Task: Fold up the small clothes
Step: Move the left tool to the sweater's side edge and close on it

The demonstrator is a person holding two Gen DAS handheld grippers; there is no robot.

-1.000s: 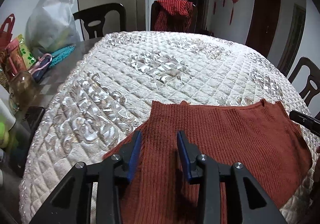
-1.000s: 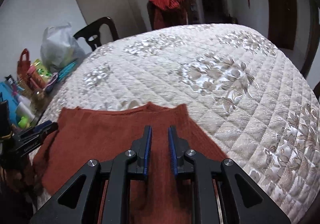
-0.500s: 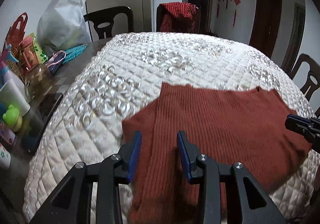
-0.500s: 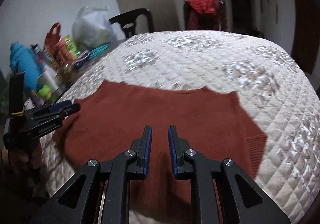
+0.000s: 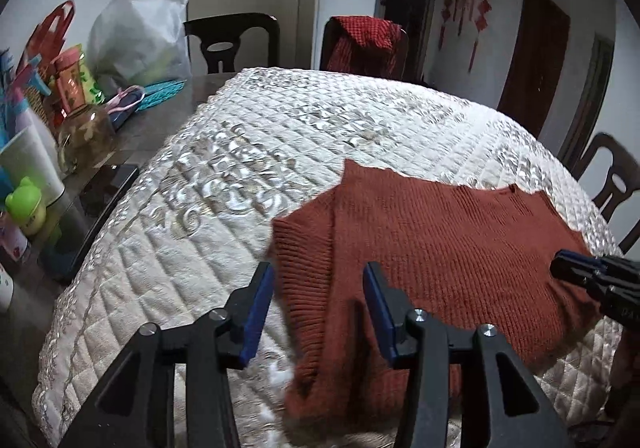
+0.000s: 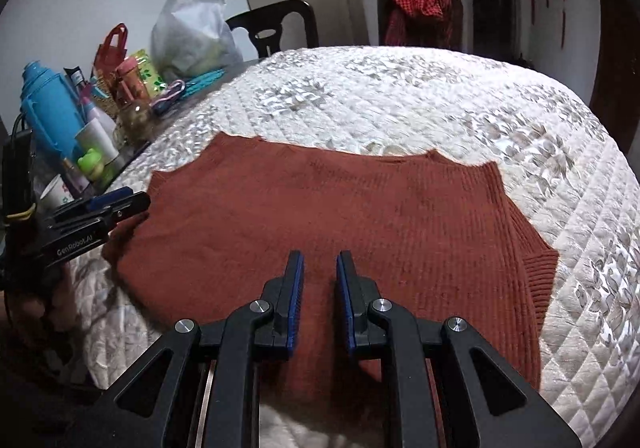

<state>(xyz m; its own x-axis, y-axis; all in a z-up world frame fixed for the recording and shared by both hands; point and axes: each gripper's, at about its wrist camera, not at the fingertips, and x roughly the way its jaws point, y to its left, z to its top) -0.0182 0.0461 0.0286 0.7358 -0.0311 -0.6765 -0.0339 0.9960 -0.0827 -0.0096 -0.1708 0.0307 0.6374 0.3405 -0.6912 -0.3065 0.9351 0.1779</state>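
A rust-red knitted sweater [image 5: 432, 244] lies spread flat on the quilted white table cover [image 5: 248, 176]; it also shows in the right wrist view [image 6: 340, 208]. My left gripper [image 5: 318, 288] is open and empty, above the sweater's left sleeve near the front edge. My right gripper [image 6: 319, 276] is open by a narrow gap and empty, above the sweater's lower middle. Each gripper shows in the other's view, the right one [image 5: 592, 276] at the sweater's right edge and the left one [image 6: 100, 208] at its left edge.
Bottles, a glass jar [image 5: 86, 136], a green toy [image 5: 26, 204], cups and a white plastic bag [image 5: 140, 36] crowd the bare table on the left. Dark chairs [image 5: 232, 40] stand around the table, one draped with red cloth [image 5: 364, 36].
Both grippers have pulled back towards the front edge and apart. The sweater's left sleeve now lies unfolded outward on the quilt. The right gripper's gap has widened slightly.
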